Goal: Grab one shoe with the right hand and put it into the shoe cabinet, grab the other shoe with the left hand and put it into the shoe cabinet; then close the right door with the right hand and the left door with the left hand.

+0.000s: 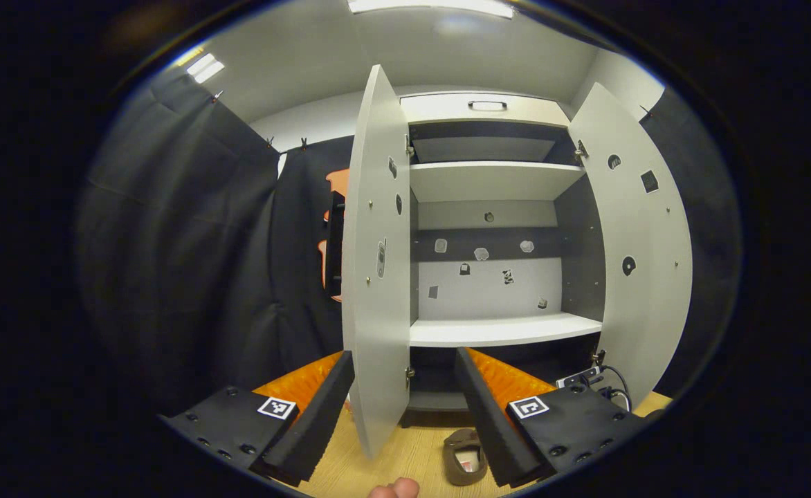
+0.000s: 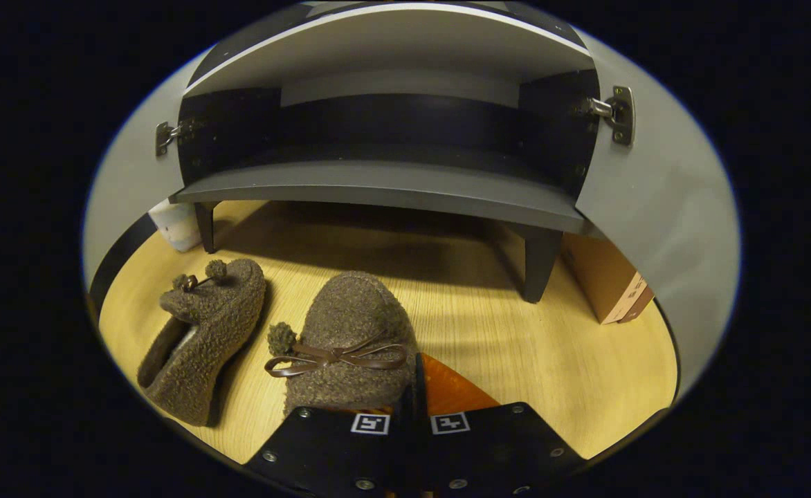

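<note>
1. Right tongs (image 2: 416,387) are sitting low over the floor in front of the shoe cabinet (image 2: 385,187); the fingers are pressed nearly together at the heel rim of the nearer shoe (image 2: 350,346), apparently pinching it, though whether both fingers are bearing on it I cannot tell
2. Nearer shoe is lying with its long axis pointing toward the cabinet, toe leading, directly ahead of the right tongs
3. Other shoe (image 2: 205,332) is lying just beside the first, tipped onto its side, toe also angling toward the cabinet
4. Left tongs (image 1: 405,408) are hanging wide open, holding nothing, facing the cabinet between the left door (image 1: 378,277) and right door (image 1: 637,235), both swung open
5. White shelf (image 1: 502,330) and dark bottom shelf (image 2: 378,188) are sitting bare
6. Judgement: the move is turning on a lift and forward carry along the shoe's own axis onto a shelf; the right hand is nearer
</note>
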Available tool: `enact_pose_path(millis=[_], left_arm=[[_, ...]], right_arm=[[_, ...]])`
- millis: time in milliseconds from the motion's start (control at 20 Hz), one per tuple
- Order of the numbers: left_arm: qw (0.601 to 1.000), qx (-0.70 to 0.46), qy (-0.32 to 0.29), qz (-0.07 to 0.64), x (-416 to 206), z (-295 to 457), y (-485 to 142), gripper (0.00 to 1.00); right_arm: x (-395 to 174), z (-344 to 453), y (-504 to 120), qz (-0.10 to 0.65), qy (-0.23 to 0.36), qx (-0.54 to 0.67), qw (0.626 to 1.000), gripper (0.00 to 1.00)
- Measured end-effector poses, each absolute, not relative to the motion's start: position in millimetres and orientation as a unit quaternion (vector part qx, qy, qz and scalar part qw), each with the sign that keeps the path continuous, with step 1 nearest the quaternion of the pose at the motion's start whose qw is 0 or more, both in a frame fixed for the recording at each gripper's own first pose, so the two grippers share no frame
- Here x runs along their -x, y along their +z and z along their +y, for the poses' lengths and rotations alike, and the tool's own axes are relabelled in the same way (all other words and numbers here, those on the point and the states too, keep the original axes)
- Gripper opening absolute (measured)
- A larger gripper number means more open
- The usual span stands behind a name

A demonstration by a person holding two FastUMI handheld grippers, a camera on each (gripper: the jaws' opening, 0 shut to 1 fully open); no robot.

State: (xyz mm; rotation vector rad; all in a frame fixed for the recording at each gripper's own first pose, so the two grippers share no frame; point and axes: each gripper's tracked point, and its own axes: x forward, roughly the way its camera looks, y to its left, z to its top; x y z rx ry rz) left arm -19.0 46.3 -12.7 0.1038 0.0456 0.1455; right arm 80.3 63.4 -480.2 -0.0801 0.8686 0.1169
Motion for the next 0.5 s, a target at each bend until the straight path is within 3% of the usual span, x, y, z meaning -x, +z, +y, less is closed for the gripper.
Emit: enact_pose_path(millis=[200,500], left_arm=[[0.997,-0.046,0.060,0.020,16.6,37.2,-14.8,0.96],[0.999,-0.028,0.037,0.005,11.3,20.8,-13.9,0.93]], right_arm=[[-85.4,74.0,-421.0,0.345,0.078,0.027,0.935,0.06],[-66.9,69.2,-264.7,0.230,0.062,0.014,0.971,0.06]])
